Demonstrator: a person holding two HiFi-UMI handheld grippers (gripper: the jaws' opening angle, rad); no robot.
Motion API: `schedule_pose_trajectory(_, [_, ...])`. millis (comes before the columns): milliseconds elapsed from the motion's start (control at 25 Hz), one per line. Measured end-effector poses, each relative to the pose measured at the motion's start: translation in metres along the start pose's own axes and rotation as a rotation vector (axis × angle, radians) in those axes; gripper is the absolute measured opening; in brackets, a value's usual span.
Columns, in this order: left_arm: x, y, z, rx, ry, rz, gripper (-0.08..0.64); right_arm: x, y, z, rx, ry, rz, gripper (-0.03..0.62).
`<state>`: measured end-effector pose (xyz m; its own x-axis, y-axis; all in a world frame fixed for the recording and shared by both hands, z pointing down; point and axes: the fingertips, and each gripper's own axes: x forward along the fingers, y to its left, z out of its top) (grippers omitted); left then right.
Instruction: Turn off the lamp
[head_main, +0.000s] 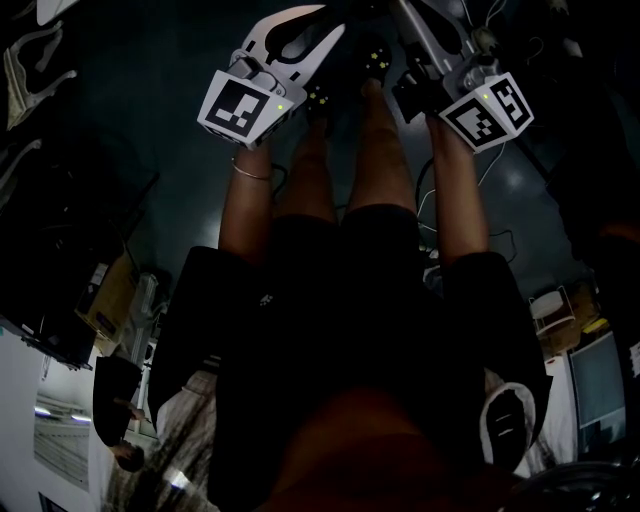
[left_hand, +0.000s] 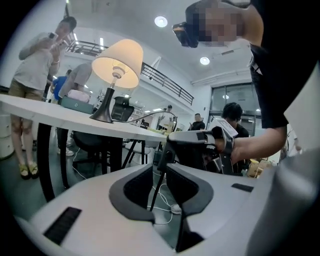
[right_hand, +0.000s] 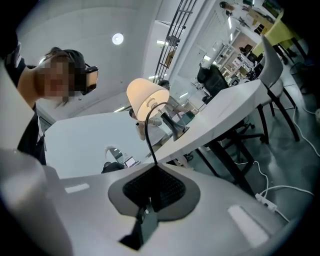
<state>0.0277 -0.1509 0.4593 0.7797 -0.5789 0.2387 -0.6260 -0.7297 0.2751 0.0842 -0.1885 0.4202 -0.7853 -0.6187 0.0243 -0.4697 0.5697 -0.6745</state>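
A long white bench (left_hand: 60, 116) on dark legs is seen from low down in both gripper views. Standing and seated people are visible behind it, among them a standing person (left_hand: 40, 65) at the far left.

A table lamp (left_hand: 117, 62) stands upright on the bench. Its cream shade is glowing, so the lamp is lit. The shade is carried on a slim dark stem that widens into a flared base. In the right gripper view the same lamp (right_hand: 146, 100) is seen near the bench's edge.

The left tongs (left_hand: 159, 172) are held below bench height with the jaws slightly apart and nothing gripped. The right tongs (right_hand: 152, 172) are closed on a thin black lamp cord (right_hand: 147, 135), which curves up from the jaws towards the lamp. In the left gripper view the right tongs are seen just ahead, held in a hand (left_hand: 227, 145). The cord (left_hand: 156, 192) is seen there through the gap between the left jaws, with neither pad pressed on it.

The head view is dark. In it, both marker cubes and the person's forearms are seen from above.
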Motion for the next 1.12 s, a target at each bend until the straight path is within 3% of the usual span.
schedule_pose_trajectory(120, [0.001, 0.003, -0.004, -0.029, -0.018, -0.003, 0.069, 0.000, 0.003, 0.003, 0.025, -0.015, 0.015, 0.006])
schedule_pose_trajectory(560, [0.018, -0.007, -0.016, 0.029, 0.010, -0.037, 0.069, -0.008, 0.005, 0.013, 0.203, -0.108, 0.070, 0.006])
schedule_pose_trajectory(760, [0.017, -0.008, -0.013, 0.033, -0.009, -0.036, 0.069, -0.010, 0.003, 0.011, 0.212, -0.108, 0.064, 0.006])
schedule_pose_trajectory(1120, [0.017, -0.018, -0.015, 0.136, 0.039, -0.066, 0.025, -0.013, -0.004, 0.010, 0.209, -0.118, 0.031, 0.008])
